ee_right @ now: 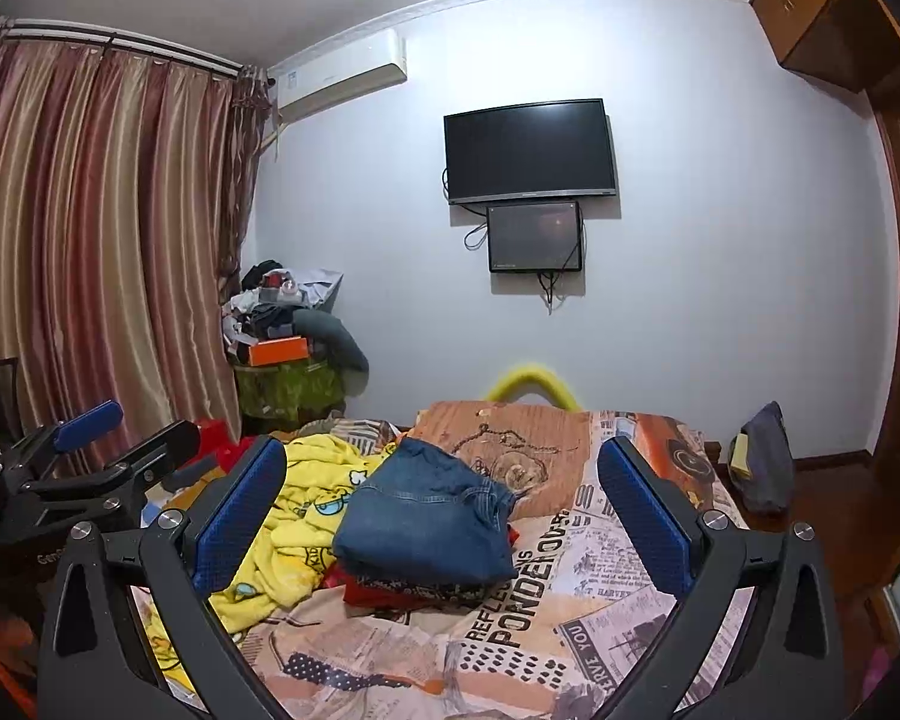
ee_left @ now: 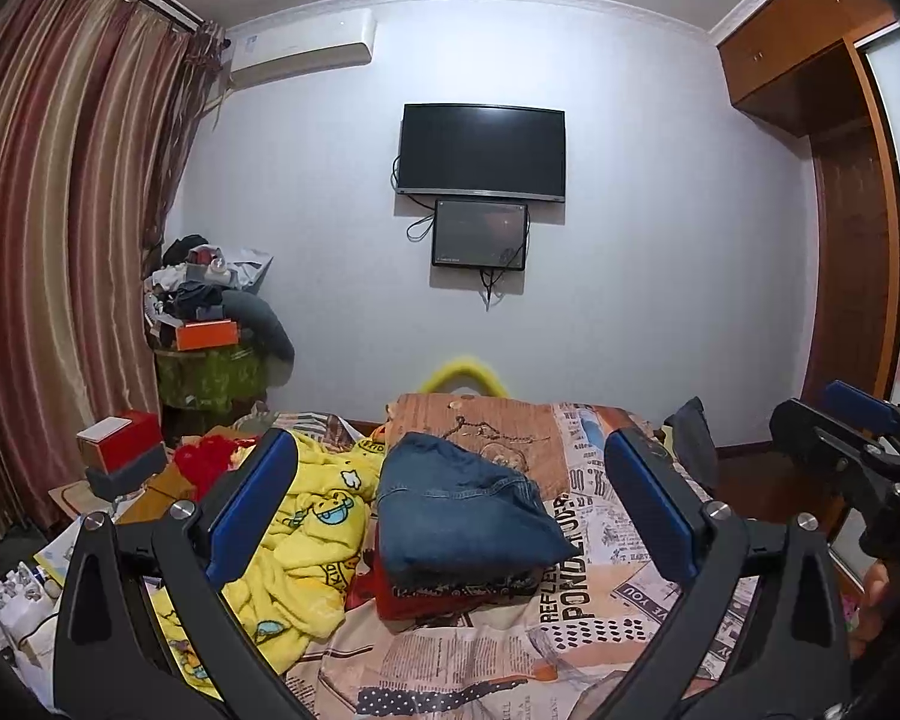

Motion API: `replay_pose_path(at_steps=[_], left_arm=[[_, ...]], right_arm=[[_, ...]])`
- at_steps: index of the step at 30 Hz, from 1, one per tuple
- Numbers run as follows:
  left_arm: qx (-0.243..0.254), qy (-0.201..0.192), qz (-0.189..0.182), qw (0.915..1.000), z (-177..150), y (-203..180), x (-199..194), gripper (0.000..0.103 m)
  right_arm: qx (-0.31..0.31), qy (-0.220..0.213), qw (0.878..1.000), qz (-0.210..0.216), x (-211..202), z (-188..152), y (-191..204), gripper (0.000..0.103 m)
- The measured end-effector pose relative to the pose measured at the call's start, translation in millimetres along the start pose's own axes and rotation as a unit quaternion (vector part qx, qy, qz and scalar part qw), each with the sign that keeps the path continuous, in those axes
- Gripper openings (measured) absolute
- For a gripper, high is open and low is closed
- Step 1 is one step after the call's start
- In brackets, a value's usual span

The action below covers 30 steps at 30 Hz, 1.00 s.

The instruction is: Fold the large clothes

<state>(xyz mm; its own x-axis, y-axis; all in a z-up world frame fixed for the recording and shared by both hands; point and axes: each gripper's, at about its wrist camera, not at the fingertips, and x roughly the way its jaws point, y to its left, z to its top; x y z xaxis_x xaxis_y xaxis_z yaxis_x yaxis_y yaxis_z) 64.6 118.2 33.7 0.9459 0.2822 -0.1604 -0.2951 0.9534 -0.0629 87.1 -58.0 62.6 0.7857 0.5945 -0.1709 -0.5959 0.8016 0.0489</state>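
The folded blue jeans (ee_left: pixel 459 510) lie on top of a red folded garment (ee_left: pixel 402 597), on the newspaper-print bed (ee_left: pixel 600 594) beside a yellow blanket (ee_left: pixel 297 534). The left gripper (ee_left: pixel 450 516) and right gripper (ee_right: pixel 441 513) hang above with jaws wide apart, both empty.

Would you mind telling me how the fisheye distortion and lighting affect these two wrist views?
Left wrist view: the striped brown curtain and wooden wardrobe bow outward, corners vignette black, and the folded blue jeans stay sharp. Right wrist view: the ceiling moulding arcs, the black wall television tilts and shows only faint glare, and room light is even and soft.
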Motion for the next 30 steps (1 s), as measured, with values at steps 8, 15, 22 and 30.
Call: replay_pose_path(at_steps=[8, 15, 22, 30], left_arm=[[0.000, 0.000, 0.000, 1.0000, 0.3, -0.4, 0.1, 0.103], [-0.001, 0.003, -0.002, 1.0000, 0.0, -1.3, 1.5, 0.103], [0.000, 0.005, -0.007, 1.0000, -0.6, -3.5, 3.5, 0.103], [0.000, 0.012, -0.019, 0.9997, -0.1, -3.1, 4.3, 0.103]], right_arm=[[0.006, 0.003, 1.000, 0.000, 0.5, -0.2, -2.6, 0.103], [0.006, 0.004, 1.000, -0.001, 0.9, -0.3, -3.1, 0.103], [0.007, 0.006, 1.000, 0.000, 2.4, -1.4, -5.5, 0.103], [0.010, 0.009, 1.000, -0.003, 4.1, -3.1, -8.2, 0.103]])
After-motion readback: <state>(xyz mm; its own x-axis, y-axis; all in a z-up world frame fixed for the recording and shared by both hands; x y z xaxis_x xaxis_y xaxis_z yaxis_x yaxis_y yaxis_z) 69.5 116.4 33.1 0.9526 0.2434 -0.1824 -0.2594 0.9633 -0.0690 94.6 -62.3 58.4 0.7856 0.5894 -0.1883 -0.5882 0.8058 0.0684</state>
